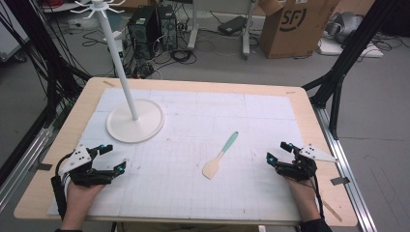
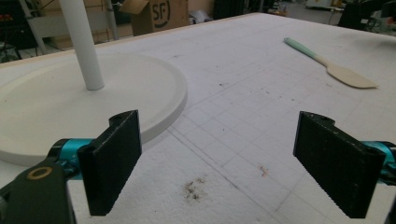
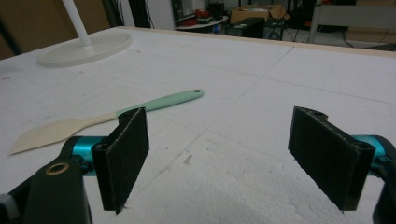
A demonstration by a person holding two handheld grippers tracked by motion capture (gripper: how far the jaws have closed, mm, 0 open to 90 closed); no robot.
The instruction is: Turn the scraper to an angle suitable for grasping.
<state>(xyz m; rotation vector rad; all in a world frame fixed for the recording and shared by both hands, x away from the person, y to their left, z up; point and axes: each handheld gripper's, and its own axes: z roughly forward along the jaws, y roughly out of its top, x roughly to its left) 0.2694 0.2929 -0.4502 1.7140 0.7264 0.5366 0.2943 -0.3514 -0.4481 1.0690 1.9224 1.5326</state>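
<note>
Left tool: the left tool (image 1: pixel 113 157) rests low over the near left part of the worktop (image 1: pixel 58 145), held in the person's left hand (image 1: pixel 80 191); its jaws stand wide apart with nothing between them.
Stand: a white stand (image 1: pixel 135 119) with a round flat base and a thin upright pole sits on the white gridded mat (image 1: pixel 193 193), just beyond the left tool; a ring of hooks crowns the pole.
Spatula: the spatula (image 1: pixel 221 155) lies flat on the mat between the two tools, nearer the right one and well apart from the stand. Its handle is pale mint green with a small hole at the end; its blade is cream, flat and broad, flaring to a blunt edge. The handle points away from the person and the blade toward them.
Right tool: the right tool (image 1: pixel 279 151) sits near the near right edge of the mat, held in the right hand (image 1: pixel 302 191); its jaws are spread wide and empty, and the spatula lies off to its left, untouched.
Background: a cardboard box (image 1: pixel 295 24) stands on the floor beyond the worktop.
</note>
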